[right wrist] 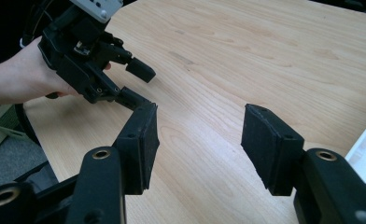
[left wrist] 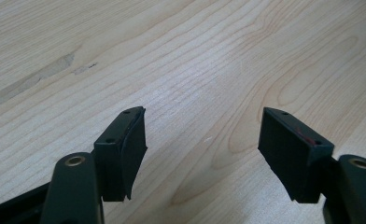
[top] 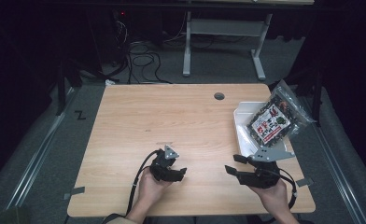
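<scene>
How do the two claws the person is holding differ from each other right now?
The left claw sits near the table's front middle, while the right claw is over by the white tray holding a snack bag. The grey plate on the right claw looks larger and flatter than the small one on the left. Both are black, hand-held, open and holding nothing.

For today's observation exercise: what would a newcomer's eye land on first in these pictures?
Probably the bright printed snack bag, lying on a white tray at the table's far right edge. Next, the two black grippers near the front edge, left gripper and right gripper, jaws open and empty.
</scene>
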